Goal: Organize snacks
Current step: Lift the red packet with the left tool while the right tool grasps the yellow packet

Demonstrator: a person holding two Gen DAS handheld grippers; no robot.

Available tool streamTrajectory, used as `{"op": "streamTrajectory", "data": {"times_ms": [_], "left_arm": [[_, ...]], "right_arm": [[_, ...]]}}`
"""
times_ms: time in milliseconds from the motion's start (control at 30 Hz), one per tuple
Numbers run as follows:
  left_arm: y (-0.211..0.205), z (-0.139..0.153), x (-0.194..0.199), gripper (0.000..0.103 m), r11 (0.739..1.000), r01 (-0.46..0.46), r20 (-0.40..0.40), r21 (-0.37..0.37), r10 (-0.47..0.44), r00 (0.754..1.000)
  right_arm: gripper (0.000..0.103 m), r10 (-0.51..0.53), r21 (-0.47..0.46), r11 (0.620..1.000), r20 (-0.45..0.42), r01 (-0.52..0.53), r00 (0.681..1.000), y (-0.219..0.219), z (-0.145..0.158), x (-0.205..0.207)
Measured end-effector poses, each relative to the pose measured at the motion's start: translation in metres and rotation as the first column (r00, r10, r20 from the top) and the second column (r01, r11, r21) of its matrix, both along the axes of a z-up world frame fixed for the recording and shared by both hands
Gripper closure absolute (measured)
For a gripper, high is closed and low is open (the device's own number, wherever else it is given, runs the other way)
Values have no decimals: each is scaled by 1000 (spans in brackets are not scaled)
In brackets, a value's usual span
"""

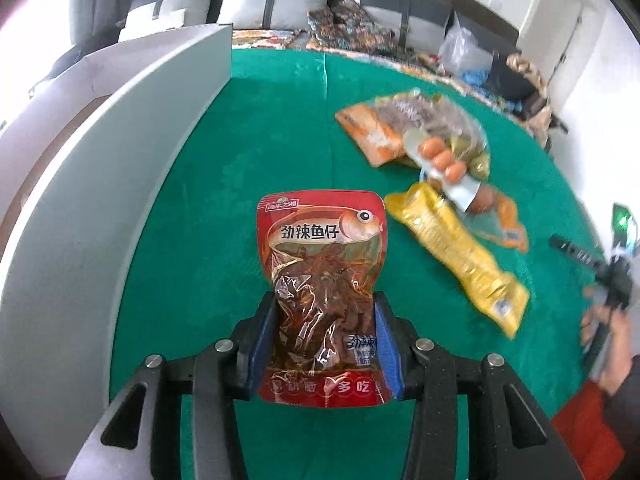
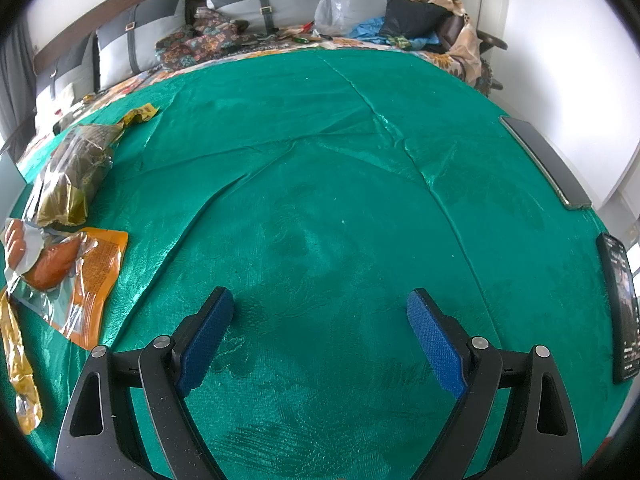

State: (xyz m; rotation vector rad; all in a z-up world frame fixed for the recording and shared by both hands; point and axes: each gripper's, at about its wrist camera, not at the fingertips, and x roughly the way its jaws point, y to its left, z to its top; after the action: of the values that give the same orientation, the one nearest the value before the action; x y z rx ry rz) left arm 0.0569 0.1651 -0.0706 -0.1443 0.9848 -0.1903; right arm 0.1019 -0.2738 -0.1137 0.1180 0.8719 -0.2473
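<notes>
A red pouch of spicy fish snack (image 1: 324, 264) sits between the blue pads of my left gripper (image 1: 325, 312), which is shut on its lower half and holds it over the green cloth. To its right lie a yellow packet (image 1: 460, 256), a clear pack of small sausages (image 1: 442, 158) and an orange packet (image 1: 370, 132) in a loose pile. In the right wrist view my right gripper (image 2: 320, 312) stands open over bare green cloth, with nothing between its fingers. The pile of packets (image 2: 72, 264) lies to its left.
A grey-white box wall (image 1: 120, 128) rises along the left of the table. Two phones (image 2: 546, 162) (image 2: 620, 312) lie at the table's right edge. A sofa with cushions and bags (image 2: 336, 4) stands behind the table. A person's hand (image 1: 612, 344) holds the other gripper at far right.
</notes>
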Motion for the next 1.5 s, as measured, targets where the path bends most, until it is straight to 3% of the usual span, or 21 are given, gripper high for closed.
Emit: {"op": "streamTrajectory", "data": {"times_ms": [233,300,367,433,533,667,733,833,900,933,967,1000,1067,1200,1233,1500], "left_arm": [[6,5,-11,58,999,-13,24,-44,14,1000],[7,7,-14,58,998,-15,31,-53,16,999],[9,9,-17,58,998,-20,35,-65,22,999],[12,14,-19,58,996,-29,43,-88,33,999],[17,22,-21,58,993,-43,65,-112,50,997],[26,33,-27,58,987,-57,85,-150,71,994],[30,36,-30,58,985,-64,89,-161,79,993],[38,42,-39,58,982,-72,99,-172,90,991],[43,47,-44,58,980,-79,107,-184,100,989],[45,48,-46,58,978,-81,110,-190,103,989],[48,49,-48,58,976,-85,112,-199,109,988],[49,50,-49,58,975,-87,112,-203,112,987],[49,50,-48,58,973,-90,110,-210,115,987],[45,54,-48,58,975,-80,117,-209,106,987],[44,54,-48,58,975,-79,118,-207,105,987],[43,57,-49,58,975,-85,116,-204,110,987]], "right_arm": [[9,26,9,1000,-1,-26,1000,4,-3,1],[13,94,27,995,-57,-93,994,10,2,4],[12,147,125,981,3,-146,989,20,19,-6],[12,246,239,937,63,-253,967,40,39,-13],[12,440,392,818,42,-420,897,88,57,-4],[12,657,381,716,-83,-585,750,180,58,7],[12,705,323,698,-150,-640,693,220,50,12],[13,697,226,716,-282,-661,659,268,26,21],[13,667,157,734,-351,-661,657,283,13,22],[19,658,139,739,-363,-659,660,286,10,20],[30,651,135,743,-370,-655,663,286,8,18],[55,636,135,755,-385,-641,668,283,6,17],[57,636,172,763,-366,-623,679,276,8,15],[74,637,230,770,-302,-594,709,265,27,8],[85,642,250,767,-286,-591,711,264,31,7],[88,632,399,750,-202,-527,748,236,47,4]]}}
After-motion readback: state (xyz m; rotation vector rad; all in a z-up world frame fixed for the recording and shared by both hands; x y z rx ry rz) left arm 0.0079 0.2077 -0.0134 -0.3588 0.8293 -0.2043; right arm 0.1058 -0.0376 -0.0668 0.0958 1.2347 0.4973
